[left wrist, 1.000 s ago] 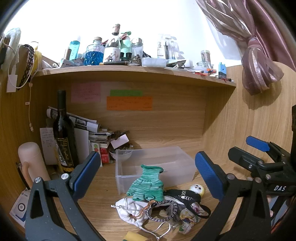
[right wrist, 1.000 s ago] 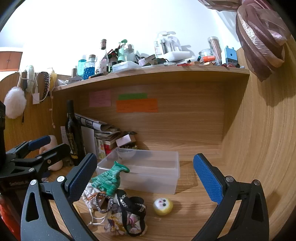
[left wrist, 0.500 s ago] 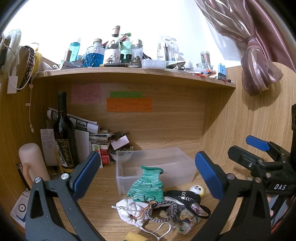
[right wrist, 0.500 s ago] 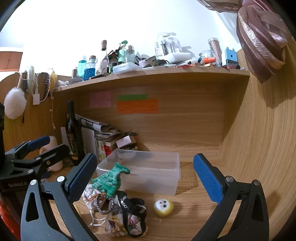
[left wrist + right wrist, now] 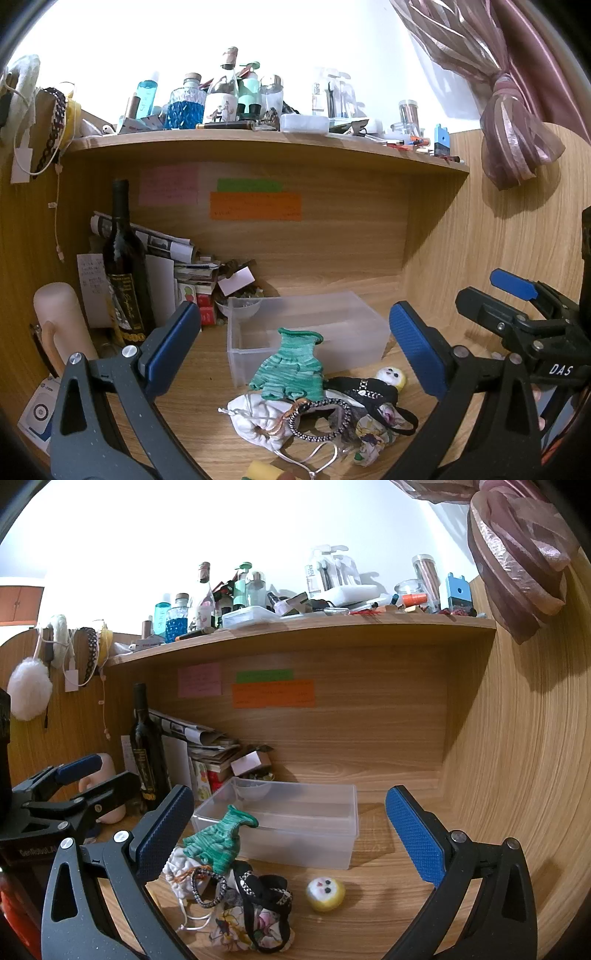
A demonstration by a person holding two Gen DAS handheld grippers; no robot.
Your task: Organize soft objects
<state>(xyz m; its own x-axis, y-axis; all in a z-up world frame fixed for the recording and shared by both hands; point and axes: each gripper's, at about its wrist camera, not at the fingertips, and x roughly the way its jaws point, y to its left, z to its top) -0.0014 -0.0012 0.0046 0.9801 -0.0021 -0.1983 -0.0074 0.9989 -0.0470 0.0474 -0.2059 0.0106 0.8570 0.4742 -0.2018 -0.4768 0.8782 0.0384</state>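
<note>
Both the left gripper [image 5: 293, 345] and right gripper [image 5: 288, 829] hang wide open, holding nothing. The green knit piece [image 5: 290, 367] tops a soft pile, seemingly leaning against the clear bin [image 5: 310, 328]; the yellow ball [image 5: 325, 889] sits just beside

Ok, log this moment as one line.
left hand-held gripper: open, empty | right hand-held gripper: open, empty | clear bin: empty | soft pile: on desk before bin | yellow ball: beside pile

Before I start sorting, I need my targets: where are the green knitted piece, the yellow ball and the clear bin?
green knitted piece [image 5: 291, 365]: left wrist view, ribbed middle.
yellow ball [image 5: 325, 888]: right wrist view, white face.
clear bin [image 5: 295, 840]: right wrist view, front wall.
</note>
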